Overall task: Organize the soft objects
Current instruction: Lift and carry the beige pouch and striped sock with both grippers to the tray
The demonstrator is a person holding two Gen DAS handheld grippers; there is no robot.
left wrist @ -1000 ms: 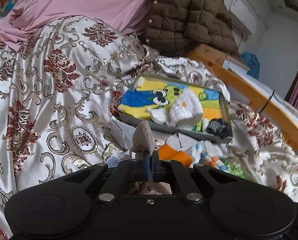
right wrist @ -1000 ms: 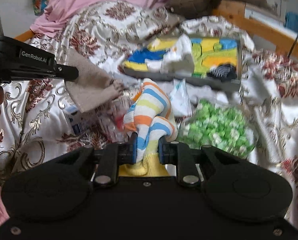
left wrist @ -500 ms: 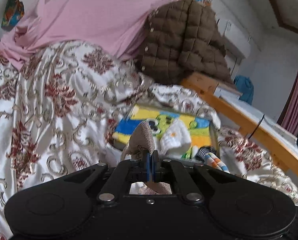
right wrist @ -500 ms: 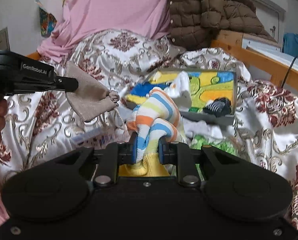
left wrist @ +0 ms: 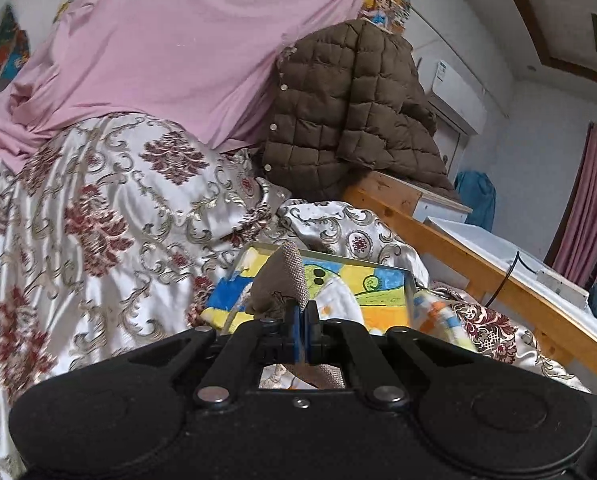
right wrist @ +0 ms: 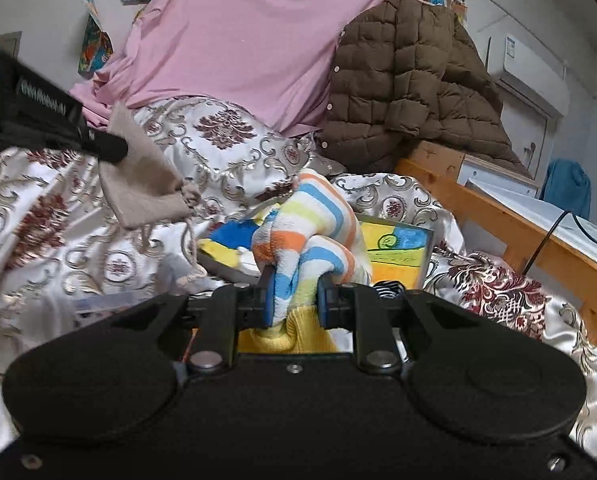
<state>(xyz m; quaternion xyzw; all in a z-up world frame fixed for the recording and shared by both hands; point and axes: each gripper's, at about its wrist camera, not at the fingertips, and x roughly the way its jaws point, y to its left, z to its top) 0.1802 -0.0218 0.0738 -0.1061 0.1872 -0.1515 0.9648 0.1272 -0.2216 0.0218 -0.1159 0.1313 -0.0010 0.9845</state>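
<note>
My left gripper (left wrist: 303, 322) is shut on a beige burlap drawstring pouch (left wrist: 288, 280) and holds it in the air in front of the colourful cartoon-printed tray (left wrist: 382, 294). From the right wrist view the same pouch (right wrist: 142, 176) hangs from the left gripper (right wrist: 112, 146) at the upper left. My right gripper (right wrist: 296, 294) is shut on a striped pastel sock (right wrist: 314, 224), lifted above the bed just before the tray (right wrist: 398, 248). A white soft item (left wrist: 340, 300) lies in the tray, mostly hidden.
The bed is covered by a cream and maroon patterned quilt (left wrist: 98, 216). A pink sheet (left wrist: 170, 52) and a brown quilted jacket (left wrist: 350, 120) are piled at the back. A wooden bed rail (left wrist: 478, 276) runs along the right.
Both grippers have risen and tilted up with their loads. The tray now sits lower in both views and the green packet on the bed has dropped out of sight.
</note>
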